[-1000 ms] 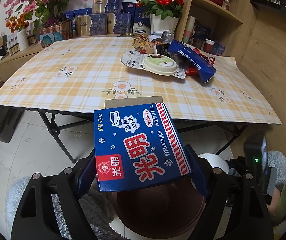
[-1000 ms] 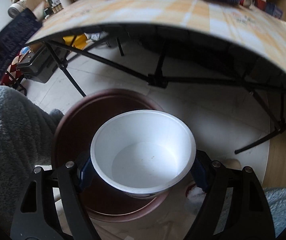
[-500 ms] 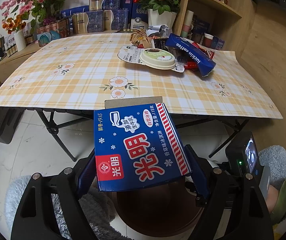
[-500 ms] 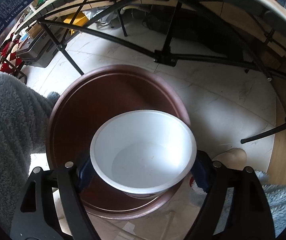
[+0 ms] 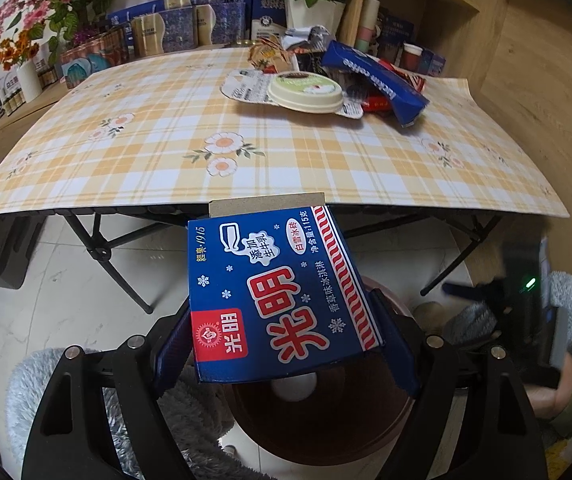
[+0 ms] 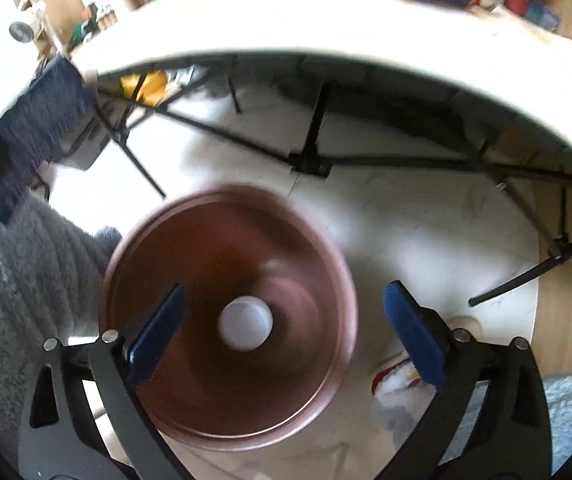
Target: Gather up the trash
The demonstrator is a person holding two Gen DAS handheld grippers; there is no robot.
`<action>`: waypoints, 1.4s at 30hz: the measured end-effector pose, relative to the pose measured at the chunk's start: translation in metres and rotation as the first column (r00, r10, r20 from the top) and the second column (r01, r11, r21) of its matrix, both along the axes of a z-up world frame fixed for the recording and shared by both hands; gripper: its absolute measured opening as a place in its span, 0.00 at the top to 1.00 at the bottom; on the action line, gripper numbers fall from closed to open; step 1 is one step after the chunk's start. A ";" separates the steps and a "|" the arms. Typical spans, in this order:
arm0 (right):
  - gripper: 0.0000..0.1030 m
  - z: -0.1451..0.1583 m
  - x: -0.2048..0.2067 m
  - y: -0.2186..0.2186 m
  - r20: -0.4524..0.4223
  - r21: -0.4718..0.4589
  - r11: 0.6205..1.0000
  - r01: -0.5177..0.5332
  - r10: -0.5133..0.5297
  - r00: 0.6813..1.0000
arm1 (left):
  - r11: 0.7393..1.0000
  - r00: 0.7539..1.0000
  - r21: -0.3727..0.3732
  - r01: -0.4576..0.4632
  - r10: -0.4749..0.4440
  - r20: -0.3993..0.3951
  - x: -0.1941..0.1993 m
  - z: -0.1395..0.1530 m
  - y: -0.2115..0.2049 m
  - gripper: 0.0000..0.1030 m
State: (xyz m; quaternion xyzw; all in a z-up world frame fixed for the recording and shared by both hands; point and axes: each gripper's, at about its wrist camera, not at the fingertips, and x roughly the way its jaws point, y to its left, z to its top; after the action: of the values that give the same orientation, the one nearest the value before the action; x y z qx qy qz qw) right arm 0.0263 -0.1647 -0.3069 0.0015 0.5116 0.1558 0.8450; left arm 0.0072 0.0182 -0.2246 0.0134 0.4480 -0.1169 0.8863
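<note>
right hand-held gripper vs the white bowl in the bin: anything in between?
Nothing. In the right wrist view the opening right hand-held gripper has only air down to the white bowl in the brown bin.

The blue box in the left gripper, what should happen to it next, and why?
Probably let it go. The blue box is clamped in the left gripper right above the brown bin, where the white bowl already lies below the opening, empty right gripper.

Plaid-clothed table (image 5: 134,148) w/ lidded cup (image 5: 306,91), blue coffee pack (image 5: 374,78), probably other wrappers; brown bin (image 6: 226,316) on floor (image 6: 426,240).
</note>
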 end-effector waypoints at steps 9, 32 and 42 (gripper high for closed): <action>0.06 0.024 0.000 -0.028 0.110 0.010 0.992 0.127 -0.127 0.986 | 0.996 0.990 0.038 0.082 -0.077 -0.120 0.009 -0.025 -0.019 0.22; 0.06 0.024 0.000 -0.068 0.100 0.043 0.956 0.291 -0.294 0.951 | 0.983 0.941 -0.160 0.094 -0.140 -0.307 0.038 -0.073 -0.036 0.10; 0.06 0.029 0.000 -0.063 0.132 0.040 0.961 0.275 -0.278 0.952 | 0.972 0.988 -0.178 -0.150 0.144 -0.048 0.029 -0.024 0.012 0.08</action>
State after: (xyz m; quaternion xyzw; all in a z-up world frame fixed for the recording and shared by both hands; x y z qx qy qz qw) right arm 0.0261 -0.2280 -0.2782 0.0713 0.4458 0.0413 0.8913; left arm 0.0366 0.0298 -0.2486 -0.1025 0.4505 -0.0913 0.8821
